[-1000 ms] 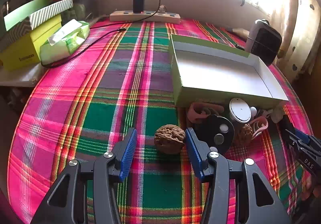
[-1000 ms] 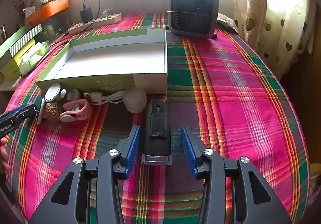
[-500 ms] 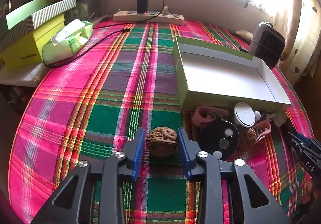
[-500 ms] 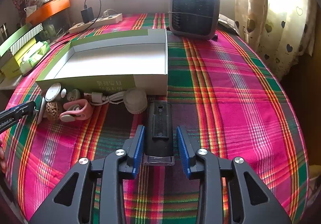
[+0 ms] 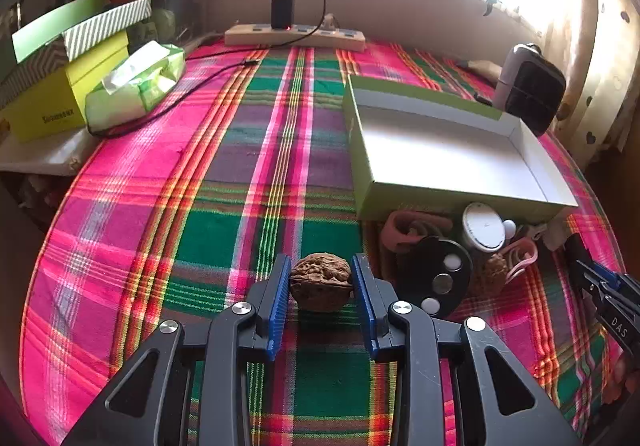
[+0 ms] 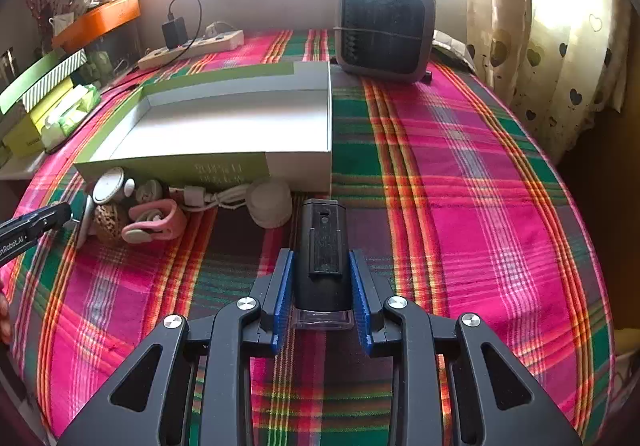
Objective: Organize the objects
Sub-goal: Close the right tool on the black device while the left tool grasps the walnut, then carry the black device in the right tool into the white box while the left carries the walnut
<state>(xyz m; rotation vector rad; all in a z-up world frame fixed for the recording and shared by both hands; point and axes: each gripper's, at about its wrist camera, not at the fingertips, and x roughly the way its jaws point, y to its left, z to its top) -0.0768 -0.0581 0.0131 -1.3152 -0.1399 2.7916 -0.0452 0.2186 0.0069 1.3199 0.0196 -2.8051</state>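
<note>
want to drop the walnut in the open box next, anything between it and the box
Nothing visible blocks it. The walnut sits on bare cloth left of the clutter; only the box near wall must be cleared. The left hand-held gripper pinches the walnut.

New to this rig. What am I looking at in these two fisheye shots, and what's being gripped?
There is no robot arm here: a person carries a handheld two-finger gripper in each hand, and each has a camera looking forward along its fingers. So each picture shows one gripper's black frame and blue pads from behind.

In the left wrist view, the left gripper has its jaws pressed on a walnut that sits on the plaid tablecloth.

In the right wrist view, the right gripper has a black rectangular device between its jaws, which are closing against its sides.

Ahead lies an empty open box, with small items heaped along its near wall: a second walnut, a pink clip, a white cable. A small heater and a power strip stand further back.
</note>
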